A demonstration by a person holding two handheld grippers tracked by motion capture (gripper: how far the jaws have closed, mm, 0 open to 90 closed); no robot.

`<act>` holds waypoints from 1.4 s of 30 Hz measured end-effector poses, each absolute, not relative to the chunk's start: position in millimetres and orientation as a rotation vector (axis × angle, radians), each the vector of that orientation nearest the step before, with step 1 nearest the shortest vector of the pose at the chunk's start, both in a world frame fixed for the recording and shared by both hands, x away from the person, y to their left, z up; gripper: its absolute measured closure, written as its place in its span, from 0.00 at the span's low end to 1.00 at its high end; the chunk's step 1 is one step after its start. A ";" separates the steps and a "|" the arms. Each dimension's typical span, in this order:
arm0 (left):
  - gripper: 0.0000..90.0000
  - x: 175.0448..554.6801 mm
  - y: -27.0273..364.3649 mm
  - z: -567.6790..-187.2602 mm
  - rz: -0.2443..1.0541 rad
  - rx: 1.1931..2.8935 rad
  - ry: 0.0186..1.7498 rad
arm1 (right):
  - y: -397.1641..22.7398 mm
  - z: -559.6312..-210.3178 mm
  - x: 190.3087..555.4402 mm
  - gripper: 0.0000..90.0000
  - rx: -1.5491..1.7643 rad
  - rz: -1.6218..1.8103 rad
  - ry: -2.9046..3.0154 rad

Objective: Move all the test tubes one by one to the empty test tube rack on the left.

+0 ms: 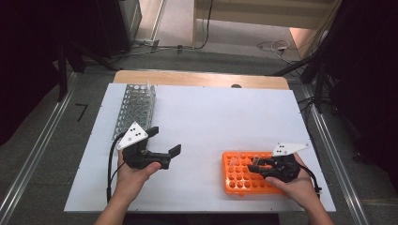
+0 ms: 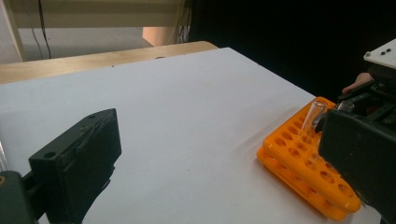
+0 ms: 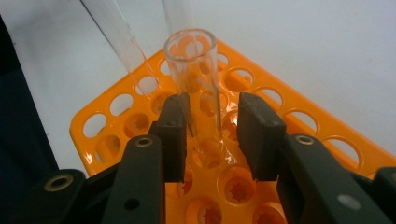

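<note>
A: Right tool (image 3: pixel 214 128) sits low over the orange rack (image 3: pixel 299 119), jaws on either side of a clear glass tube (image 3: pixel 194 74) standing in one of its holes. The near pad looks to be at the glass; on the other side a sliver of gap shows, so I cannot tell whether it is pinched yet.

B: And where is that rack?

A: On the white worktop (image 1: pixel 211 117), at the near right corner, under the right hand (image 1: pixel 295 180). A second clear tube (image 3: pixel 119 42) leans in a hole just beside the first.

B: What about the left tool (image 1: pixel 165 140)?

A: Spread wide with nothing between its jaws, held above bare worktop at the near left. A metal wire rack (image 1: pixel 136 105) stands beyond it at the far left.
</note>
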State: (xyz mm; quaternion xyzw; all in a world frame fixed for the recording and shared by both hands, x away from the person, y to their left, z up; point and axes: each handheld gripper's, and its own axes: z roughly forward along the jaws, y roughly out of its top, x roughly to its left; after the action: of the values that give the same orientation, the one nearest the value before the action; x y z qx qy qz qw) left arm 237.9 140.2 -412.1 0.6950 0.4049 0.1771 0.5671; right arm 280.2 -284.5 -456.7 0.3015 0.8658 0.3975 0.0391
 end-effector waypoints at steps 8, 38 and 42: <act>0.00 237.7 139.1 -411.7 0.421 1.638 0.949 | -281.9 -458.4 280.2 0.79 0.901 1.181 2.671; 0.00 234.3 127.3 -407.8 0.415 1.656 0.908 | -273.1 -415.7 263.8 0.82 0.777 1.349 2.606; 0.00 232.8 123.7 -406.4 0.407 1.662 0.893 | -265.3 -411.1 259.1 0.82 0.742 1.363 2.613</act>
State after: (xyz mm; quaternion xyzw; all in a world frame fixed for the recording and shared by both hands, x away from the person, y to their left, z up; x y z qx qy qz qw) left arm 232.8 123.7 -406.4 0.7078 0.3803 0.1734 0.5695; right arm 259.1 -265.3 -411.1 0.2440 0.8586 0.4480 0.0512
